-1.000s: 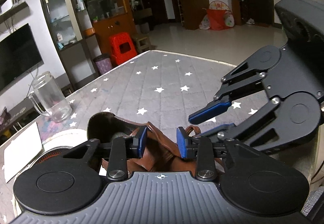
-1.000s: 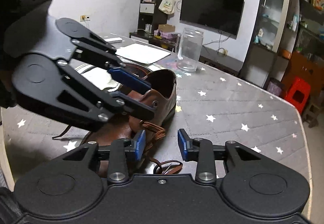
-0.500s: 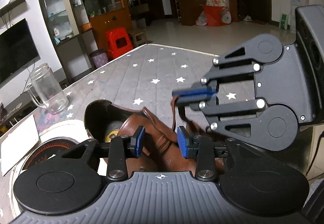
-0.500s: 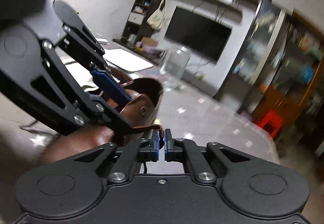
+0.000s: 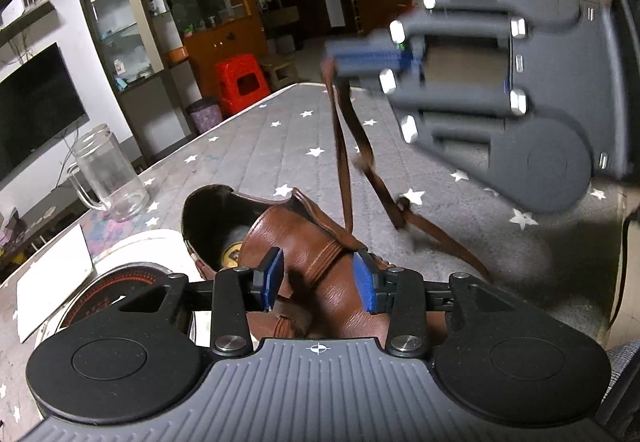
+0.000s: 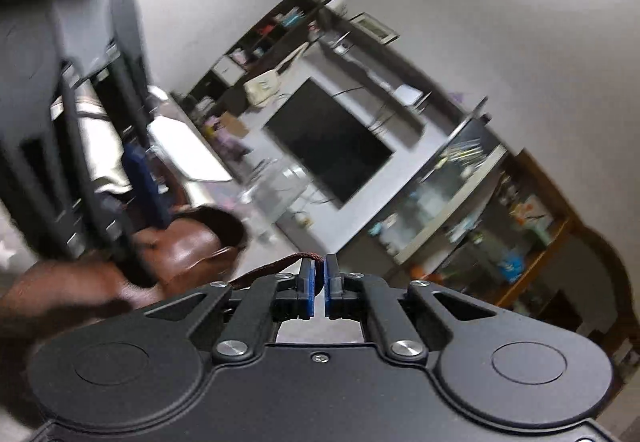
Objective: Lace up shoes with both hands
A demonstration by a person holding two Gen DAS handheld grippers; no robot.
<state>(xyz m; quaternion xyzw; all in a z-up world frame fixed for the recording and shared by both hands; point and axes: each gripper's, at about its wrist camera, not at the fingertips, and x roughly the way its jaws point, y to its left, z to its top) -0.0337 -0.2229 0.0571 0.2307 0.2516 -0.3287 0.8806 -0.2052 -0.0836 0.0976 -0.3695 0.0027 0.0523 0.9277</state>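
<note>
Shoe [image 5: 320, 266]: brown leather, lying on the star-patterned counter [image 5: 256, 146].
Left hand-held gripper [image 5: 318, 280]: spread wide astride the shoe, likely to steady it.
Right hand-held gripper [image 6: 319, 284]: raised, clamping the lace [image 5: 344, 162] taut (blurred).

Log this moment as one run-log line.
right tool: shut on lace, lifted above table | left tool: open, straddling brown shoe

Dim living room with white walls and pale tiled floor [image 5: 308, 42]. Beside the wall-mounted television [image 5: 36, 102], a glass-fronted cabinet [image 5: 120, 14]; past that, wooden cupboard [image 5: 224, 42], red stool [image 5: 240, 82], dark doorways.
</note>
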